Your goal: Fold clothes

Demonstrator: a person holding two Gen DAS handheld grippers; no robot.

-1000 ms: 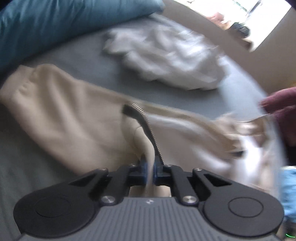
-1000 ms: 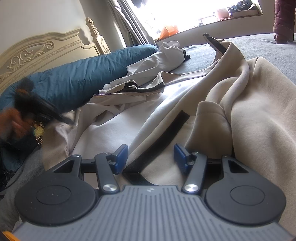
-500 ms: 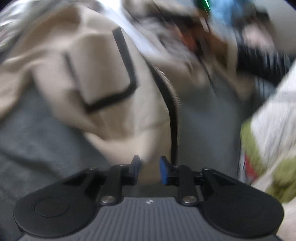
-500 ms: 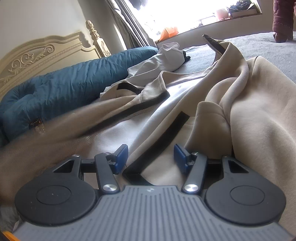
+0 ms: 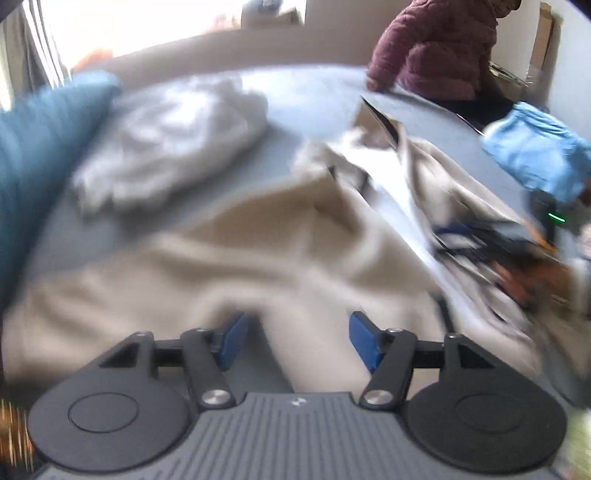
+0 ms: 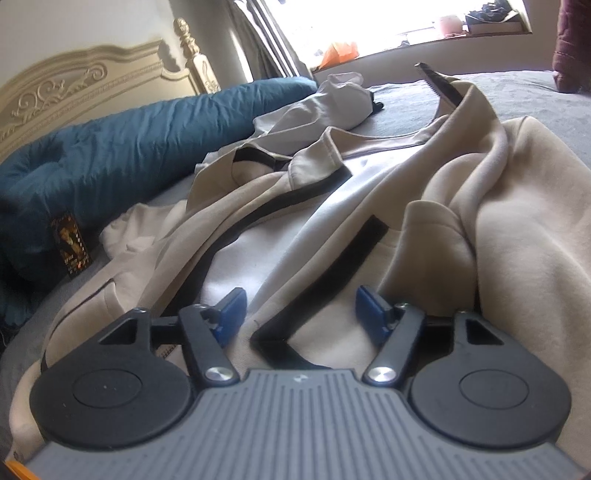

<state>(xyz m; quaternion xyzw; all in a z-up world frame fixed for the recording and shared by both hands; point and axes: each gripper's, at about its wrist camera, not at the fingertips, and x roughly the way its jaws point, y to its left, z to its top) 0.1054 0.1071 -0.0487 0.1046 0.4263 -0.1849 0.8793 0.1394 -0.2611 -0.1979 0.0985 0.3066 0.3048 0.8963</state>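
A grey-sheeted bed (image 6: 517,96) is carrying a rumpled cream zip-up sweatshirt with black trim (image 6: 498,229), lying spread and creased mid-bed, not folded. A crumpled white garment (image 5: 166,136) is lying nearer the blue pillow. Both left tongs (image 5: 295,338) and right tongs (image 6: 301,314) are hovering apart, holding nothing. Next likely: gripping an edge.

Daylight pours from a blown-out window (image 6: 388,26) at the top of both views; the left view is smeared by motion blur; the right is sharp, fisheye-curved at its edges, with soft shadows.
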